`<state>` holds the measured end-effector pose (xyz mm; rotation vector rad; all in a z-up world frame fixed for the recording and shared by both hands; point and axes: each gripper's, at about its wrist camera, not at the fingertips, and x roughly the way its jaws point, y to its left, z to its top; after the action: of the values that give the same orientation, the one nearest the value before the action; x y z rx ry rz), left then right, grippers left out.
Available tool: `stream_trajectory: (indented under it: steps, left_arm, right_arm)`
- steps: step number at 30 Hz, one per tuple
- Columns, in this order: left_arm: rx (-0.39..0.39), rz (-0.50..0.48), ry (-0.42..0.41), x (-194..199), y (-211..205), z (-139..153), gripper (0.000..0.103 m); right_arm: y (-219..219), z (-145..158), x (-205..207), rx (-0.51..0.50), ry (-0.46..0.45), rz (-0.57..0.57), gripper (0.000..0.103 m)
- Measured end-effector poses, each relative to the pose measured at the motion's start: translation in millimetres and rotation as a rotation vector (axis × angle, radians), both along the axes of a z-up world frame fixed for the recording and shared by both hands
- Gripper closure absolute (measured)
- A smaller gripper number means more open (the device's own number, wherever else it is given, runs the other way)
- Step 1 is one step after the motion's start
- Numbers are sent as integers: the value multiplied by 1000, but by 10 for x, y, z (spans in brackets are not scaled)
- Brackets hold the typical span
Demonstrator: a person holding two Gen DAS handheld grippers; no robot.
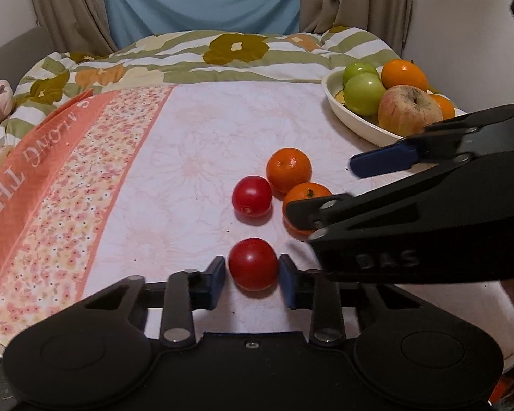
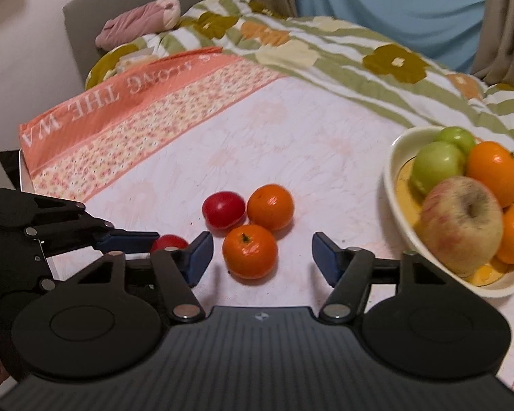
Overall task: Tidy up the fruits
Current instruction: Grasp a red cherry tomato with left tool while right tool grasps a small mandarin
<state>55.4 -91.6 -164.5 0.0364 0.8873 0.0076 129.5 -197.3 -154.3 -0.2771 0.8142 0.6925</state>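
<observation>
Red tomato sits on the table between the left claw pads, both just touching it. Right claw gapes wide, empty, above the nearest mandarin; bare cloth lies leftward.

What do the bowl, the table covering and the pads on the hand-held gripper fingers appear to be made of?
The bowl: probably glazed ceramic, possibly plastic; cream, smooth, thick rounded rim with a soft sheen.
The table covering: printed woven fabric, matte, with a faint floral pattern and fine creases.
The pads: likely rubber or soft plastic; blue, matte, mounted on black fingers.
</observation>
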Motion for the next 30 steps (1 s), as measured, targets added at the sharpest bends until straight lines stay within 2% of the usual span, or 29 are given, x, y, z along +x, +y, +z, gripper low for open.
stream_trajectory:
  steps: [4,6,12,13,14,21,30]
  left_arm:
    - [5,5,1,8,-12,-1,68]
    - [5,8,4,11,-9,3,68]
    - [10,9,13,6,15,11,68]
    - [11,9,13,3,21,14,68]
    - [11,9,15,2,31,17,68]
    - [20,-1,12,-22,120,79,68]
    - [12,-42,-15,-37,233,351,68]
  right_arm:
    - [32,-46,35,-3,13,15,28]
    - [47,-67,49,-5,26,23,34]
    - [80,-110,75,-13,45,30,40]
    - [86,-117,80,-14,51,31,41]
    - [92,-125,83,-16,57,34,49]
    - [108,-82,33,-16,47,23,49]
    - [89,215,-81,14,10,-56,49]
